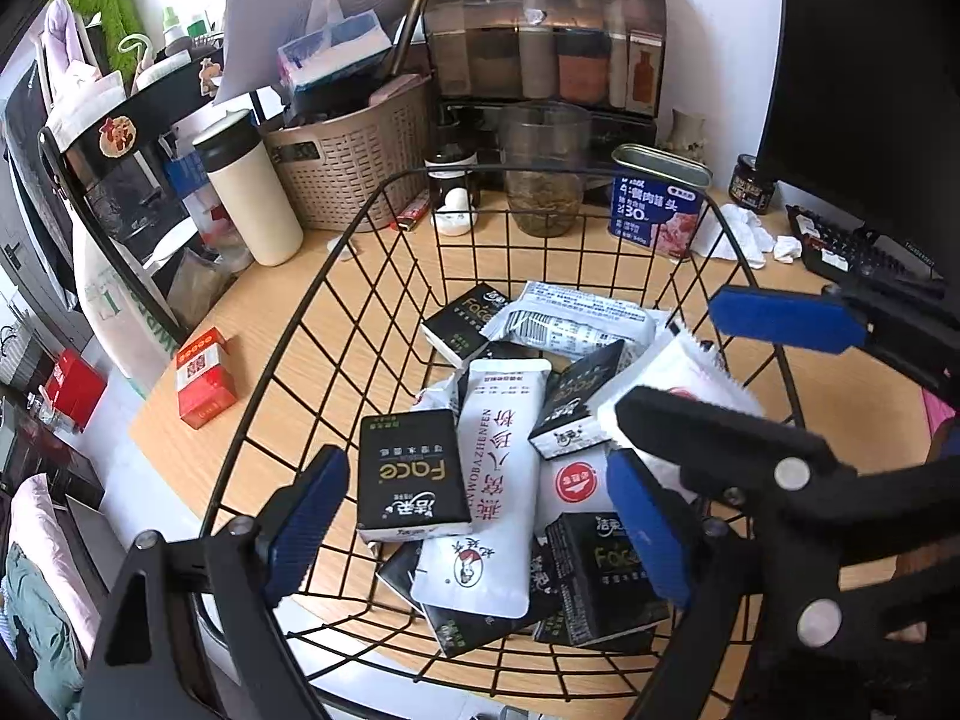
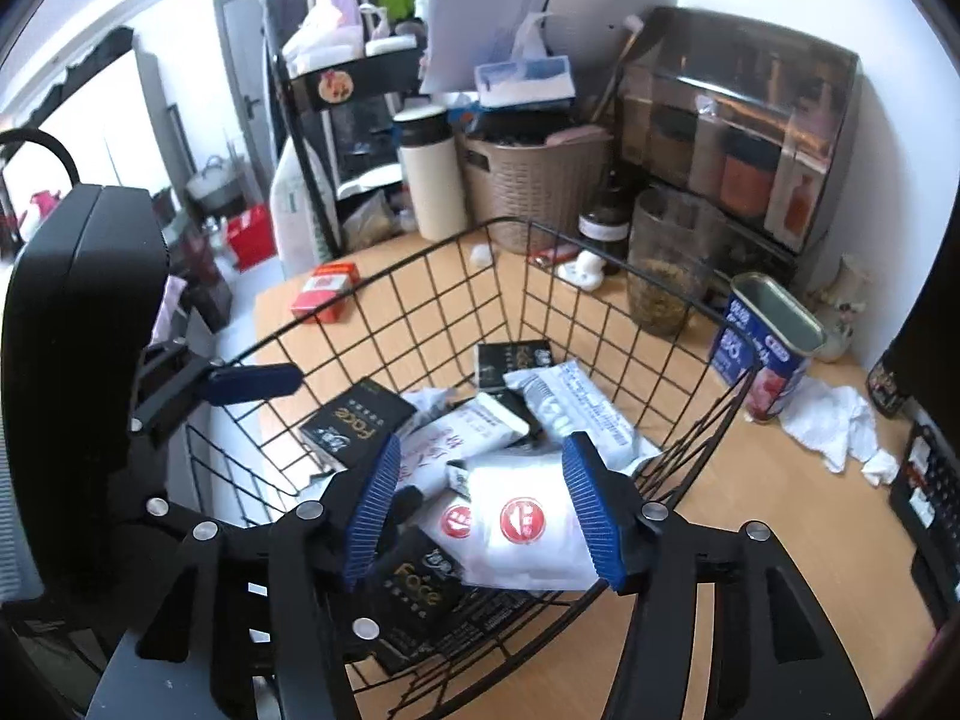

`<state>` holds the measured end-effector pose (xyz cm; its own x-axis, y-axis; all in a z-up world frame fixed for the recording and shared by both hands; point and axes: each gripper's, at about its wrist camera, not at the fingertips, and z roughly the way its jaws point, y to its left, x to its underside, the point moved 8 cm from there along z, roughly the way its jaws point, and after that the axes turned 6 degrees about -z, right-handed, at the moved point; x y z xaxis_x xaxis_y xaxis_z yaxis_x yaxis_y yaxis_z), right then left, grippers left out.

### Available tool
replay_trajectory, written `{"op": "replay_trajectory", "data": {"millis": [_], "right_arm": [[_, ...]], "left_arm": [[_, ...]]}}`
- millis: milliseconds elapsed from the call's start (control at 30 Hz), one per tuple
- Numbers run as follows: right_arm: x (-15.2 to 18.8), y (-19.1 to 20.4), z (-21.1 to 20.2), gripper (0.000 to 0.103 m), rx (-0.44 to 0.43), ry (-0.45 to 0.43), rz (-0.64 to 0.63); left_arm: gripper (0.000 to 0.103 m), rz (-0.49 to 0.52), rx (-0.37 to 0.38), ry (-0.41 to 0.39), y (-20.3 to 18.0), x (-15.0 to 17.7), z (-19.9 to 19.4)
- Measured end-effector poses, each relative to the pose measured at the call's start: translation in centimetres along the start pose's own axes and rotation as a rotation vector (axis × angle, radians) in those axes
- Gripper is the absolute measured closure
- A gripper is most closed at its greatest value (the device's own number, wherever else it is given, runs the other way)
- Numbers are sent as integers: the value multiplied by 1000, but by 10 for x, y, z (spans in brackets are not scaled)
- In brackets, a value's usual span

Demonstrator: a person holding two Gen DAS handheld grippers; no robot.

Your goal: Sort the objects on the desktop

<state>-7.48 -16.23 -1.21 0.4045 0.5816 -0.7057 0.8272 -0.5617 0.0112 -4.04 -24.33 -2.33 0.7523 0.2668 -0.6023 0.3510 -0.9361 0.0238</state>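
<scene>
Wire basket, black "Face" tissue packs, white "YANWOBAZHENFEN" sachet

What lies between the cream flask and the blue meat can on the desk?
In the left wrist view: a woven basket, a white figurine and a clear cup.

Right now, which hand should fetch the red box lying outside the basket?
Left. The left gripper is open, empty and on the side of the red box; the right gripper has a white packet between its jaws.
</scene>
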Motion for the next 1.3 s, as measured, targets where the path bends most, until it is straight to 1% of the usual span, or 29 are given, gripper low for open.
{"op": "replay_trajectory", "data": {"millis": [100,233,400,467,533,633,733,767,833,933,1033,1133,1200,1300], "right_arm": [[-1,-1,-2,46,-2,1,9],[-1,0,-4,46,-10,0,12],[-1,0,-9,45,-13,-4,25],[-2,-1,-13,44,-10,-8,30],[-4,-3,-22,42,12,-20,25],[-2,-9,-41,40,52,-44,34],[13,-19,-67,39,83,-58,77],[21,-26,-78,38,110,-64,97],[40,-38,-97,31,171,-65,137],[72,-57,-128,29,267,-75,199],[109,-76,-164,27,334,-85,279],[148,-98,-193,26,407,-77,366],[174,-107,-202,25,450,-46,407],[215,-118,-209,25,482,-2,463]], "left_arm": [[15,-6,0,-3,1,-1,-1],[15,-25,19,-4,1,-1,-1],[15,-43,36,-26,-3,-4,-8],[15,-50,73,-36,-9,-5,-12],[15,-60,120,-55,-17,-7,-18],[15,-59,217,-101,-35,-8,-32],[15,-51,314,-103,-61,-2,-42],[15,-39,349,-96,-75,2,-44],[15,25,388,-84,-105,9,-49],[15,99,385,-85,-139,20,-56],[15,152,394,-80,-171,30,-61],[15,174,423,-62,-195,36,-62],[15,172,461,-56,-210,39,-66],[15,193,472,-40,-231,42,-65]]}}
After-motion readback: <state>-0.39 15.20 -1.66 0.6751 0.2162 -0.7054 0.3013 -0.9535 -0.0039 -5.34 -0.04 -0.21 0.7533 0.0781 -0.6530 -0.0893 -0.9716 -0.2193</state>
